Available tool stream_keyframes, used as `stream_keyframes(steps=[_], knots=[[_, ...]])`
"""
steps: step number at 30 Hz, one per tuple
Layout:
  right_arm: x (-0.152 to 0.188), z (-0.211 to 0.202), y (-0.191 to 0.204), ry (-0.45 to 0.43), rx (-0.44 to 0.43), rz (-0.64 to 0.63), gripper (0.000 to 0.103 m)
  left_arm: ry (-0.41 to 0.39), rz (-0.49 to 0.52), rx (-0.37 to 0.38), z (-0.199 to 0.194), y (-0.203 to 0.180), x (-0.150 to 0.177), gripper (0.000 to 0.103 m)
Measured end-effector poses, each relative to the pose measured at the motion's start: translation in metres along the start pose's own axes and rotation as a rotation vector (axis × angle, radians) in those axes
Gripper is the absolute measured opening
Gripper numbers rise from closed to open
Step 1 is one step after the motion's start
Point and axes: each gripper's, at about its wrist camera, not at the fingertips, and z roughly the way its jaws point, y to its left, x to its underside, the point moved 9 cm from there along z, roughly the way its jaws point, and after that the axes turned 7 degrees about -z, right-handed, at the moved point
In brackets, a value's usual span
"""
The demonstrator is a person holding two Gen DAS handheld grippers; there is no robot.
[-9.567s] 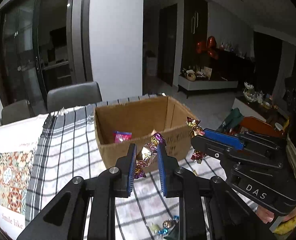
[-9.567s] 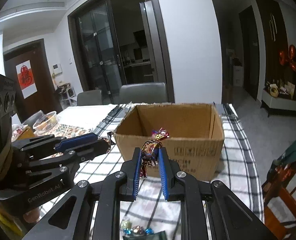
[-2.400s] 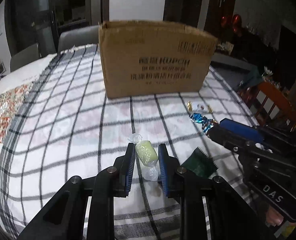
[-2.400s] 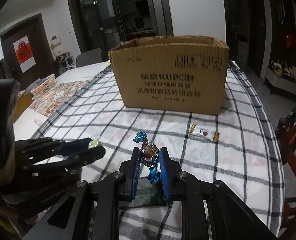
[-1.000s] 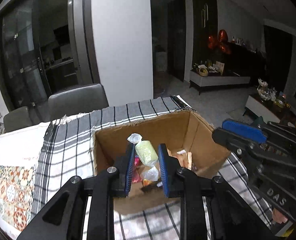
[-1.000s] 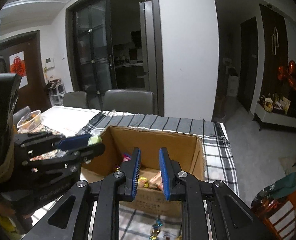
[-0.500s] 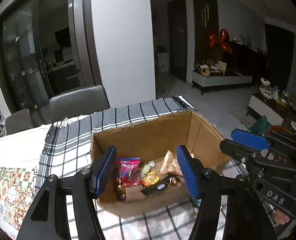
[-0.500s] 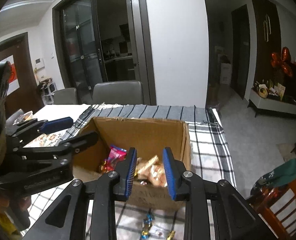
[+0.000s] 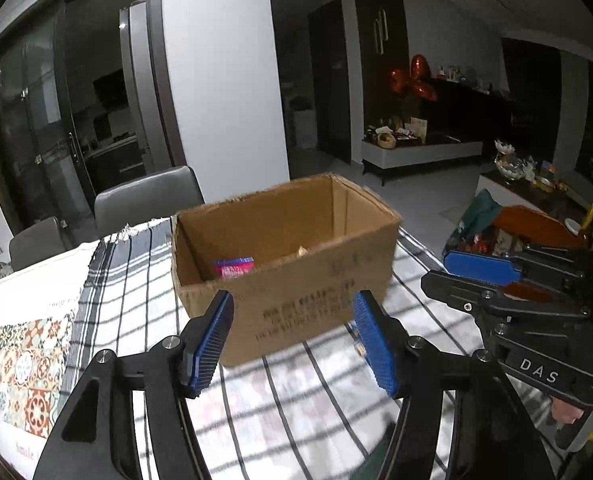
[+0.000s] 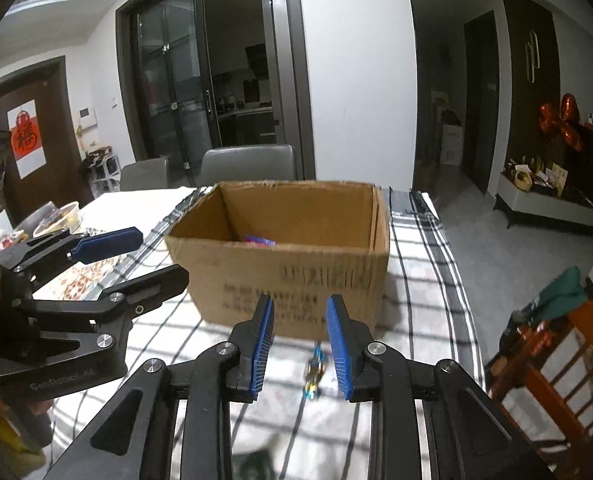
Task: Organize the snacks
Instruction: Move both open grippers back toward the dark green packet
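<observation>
Left gripper (image 9: 294,342) is gaping wide with nothing between its blue pads (image 9: 212,342), hovering in front of the cardboard box (image 9: 296,280). Right gripper (image 10: 300,344) is sitting parted and bare too, its blue pads (image 10: 262,346) well apart, beside the left one. Box is standing open on the checked tablecloth (image 10: 424,304), a pink packet (image 9: 234,269) lying inside. One blue-and-gold wrapped candy (image 10: 313,374) is lying on the cloth just before the box, showing between the right fingers. Grey chairs (image 10: 248,166) are standing behind the table.
</observation>
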Motion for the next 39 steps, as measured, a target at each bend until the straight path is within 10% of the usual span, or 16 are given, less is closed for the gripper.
stream_keyframes(steps=[25,39], knots=[[0.119,-0.013,0.018,0.205,0.024,0.050,0.043,0.294,0.125,0.192,0.009,-0.054,0.146,0.062],[0.156,-0.005,0.002,0.296,0.052,0.127,0.043,0.376,0.236,0.221,0.040,-0.075,0.174,0.060]])
